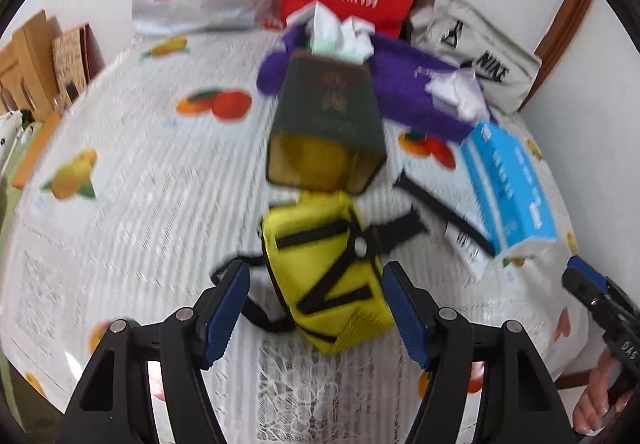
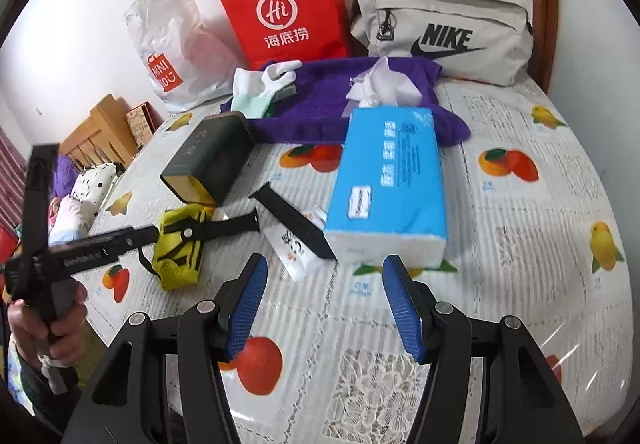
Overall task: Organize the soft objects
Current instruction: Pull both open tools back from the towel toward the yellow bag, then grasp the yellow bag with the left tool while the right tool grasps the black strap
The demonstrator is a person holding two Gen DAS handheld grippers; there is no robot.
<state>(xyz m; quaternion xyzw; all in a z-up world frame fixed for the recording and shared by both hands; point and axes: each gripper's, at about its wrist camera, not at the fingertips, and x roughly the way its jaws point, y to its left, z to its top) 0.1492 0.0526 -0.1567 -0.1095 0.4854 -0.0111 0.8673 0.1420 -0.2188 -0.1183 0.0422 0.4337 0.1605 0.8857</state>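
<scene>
A yellow pouch (image 1: 324, 272) with black straps lies on the fruit-print bedspread (image 1: 140, 204), and my left gripper (image 1: 316, 284) stands open around its near end without its pads pressing on it. Beyond the pouch lies a dark green box (image 1: 328, 124). My right gripper (image 2: 325, 264) is open with nothing between its fingers, just short of the blue tissue pack (image 2: 388, 184). A purple towel (image 2: 328, 100) lies behind the pack, with white gloves (image 2: 256, 92) on its left end. From the right wrist view, the yellow pouch (image 2: 180, 248) sits at the tips of the left gripper (image 2: 148, 234), held by a hand.
A red paper bag (image 2: 284, 4), a silver Miniso bag (image 2: 172, 44) and a grey Nike bag (image 2: 440, 32) stand along the wall. A small white packet (image 2: 296, 248) under a black strip (image 2: 292, 220) lies left of the tissue pack. Wooden furniture (image 2: 100, 136) is at the left.
</scene>
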